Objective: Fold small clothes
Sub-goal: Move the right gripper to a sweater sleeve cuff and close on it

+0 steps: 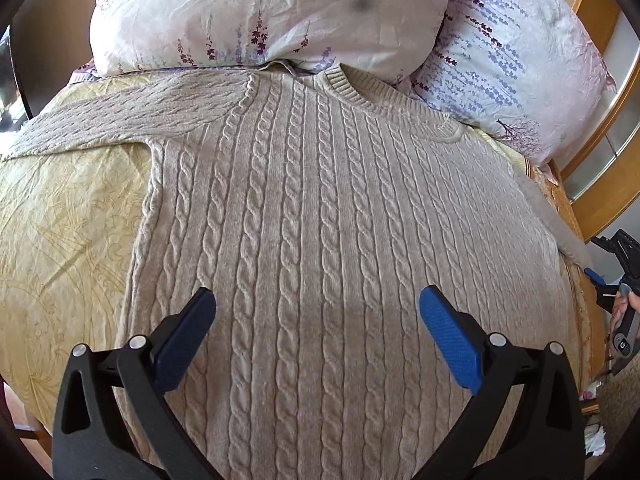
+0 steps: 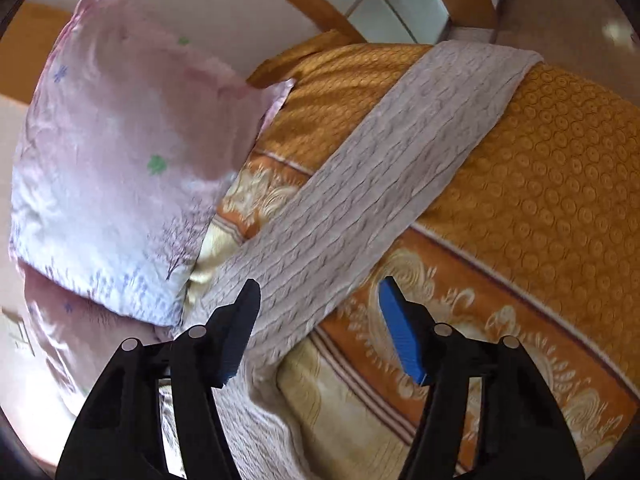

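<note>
A beige cable-knit sweater [image 1: 320, 200] lies flat on the bed [image 1: 60, 220], spread over a pale yellow patterned bedspread. Its ribbed neckline points away from me toward 2 floral pillows [image 1: 260, 12] at the head of the bed, so the body runs lengthwise straight ahead of my left claw [image 1: 318, 312].

My left claw hovers above the lower middle of the sweater, its 2 blue-padded fingers spread wide and holding nothing. From here, 1 sleeve stretches out to the left across the bedspread. My right claw [image 2: 320, 312] shows at the far right edge of this view, beyond the sweater's right side.

In the right wrist view, my right claw is also spread apart and empty. The right sleeve [image 2: 380, 176] runs away from it on a diagonal, up and to the right, crossing the orange border of the bedspread and draping over the edge of the bed at its cuff end. The near part of that sleeve passes between and just past the claw's fingers, closer to the left finger; I cannot tell whether either finger touches it.

I judge the fold has not begun. The right sleeve lies nearest my right claw, with its long axis leading away from it, so that arm is better placed to take it and bring it back across the body
</note>
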The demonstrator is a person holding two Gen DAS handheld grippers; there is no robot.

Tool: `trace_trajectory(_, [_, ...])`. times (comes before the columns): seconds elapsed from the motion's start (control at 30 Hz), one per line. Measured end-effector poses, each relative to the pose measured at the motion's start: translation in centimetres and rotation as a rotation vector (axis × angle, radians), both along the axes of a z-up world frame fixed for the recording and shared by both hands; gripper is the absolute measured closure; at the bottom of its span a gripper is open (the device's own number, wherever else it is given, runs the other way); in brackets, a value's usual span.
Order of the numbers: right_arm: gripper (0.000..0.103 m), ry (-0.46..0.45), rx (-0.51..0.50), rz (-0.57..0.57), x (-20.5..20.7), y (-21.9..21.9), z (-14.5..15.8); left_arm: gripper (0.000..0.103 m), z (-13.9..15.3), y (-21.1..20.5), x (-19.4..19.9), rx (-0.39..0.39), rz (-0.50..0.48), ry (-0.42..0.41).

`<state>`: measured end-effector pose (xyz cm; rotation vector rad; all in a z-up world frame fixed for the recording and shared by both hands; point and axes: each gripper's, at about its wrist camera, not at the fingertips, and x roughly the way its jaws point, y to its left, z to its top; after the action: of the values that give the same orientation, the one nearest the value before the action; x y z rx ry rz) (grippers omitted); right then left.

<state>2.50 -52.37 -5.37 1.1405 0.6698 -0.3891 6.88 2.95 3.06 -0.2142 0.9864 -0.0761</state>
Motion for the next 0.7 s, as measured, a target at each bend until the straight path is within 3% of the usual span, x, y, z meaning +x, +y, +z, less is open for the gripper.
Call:
trace_trajectory(0.17, [0.052, 0.028, 0.027, -0.089, -0.3, -1.8, -0.8, 0.002, -0.1, 0.4, 0.7, 0.005, 0.010, 0.020])
trace_trajectory(0.37, [0.063, 0.033, 0.038, -0.124, -0.1, -3.2, -1.8, 0.002, 0.1, 1.3, 0.9, -0.073, 0.025, -0.004])
trace_trajectory(0.6, [0.072, 0.023, 0.014, -0.148, -0.2, -3.7, -2.0, 0.002, -0.4, 2.2, 1.0, -0.091, 0.058, 0.018])
trace_trajectory(0.63, [0.075, 0.026, 0.004, -0.141, 0.1, -3.7, -2.0, 0.002, -0.5, 2.4, 1.0, -0.094, 0.062, 0.020])
trace_trajectory(0.67, [0.089, 0.023, 0.009, -0.133, 0.2, -3.7, -2.2, 0.002, -0.5, 2.6, 1.0, -0.095, 0.067, 0.020])
trace_trajectory(0.7, [0.092, 0.006, 0.023, -0.132, 0.3, -3.7, -2.4, 0.002, -0.6, 2.7, 1.0, -0.096, 0.071, 0.021])
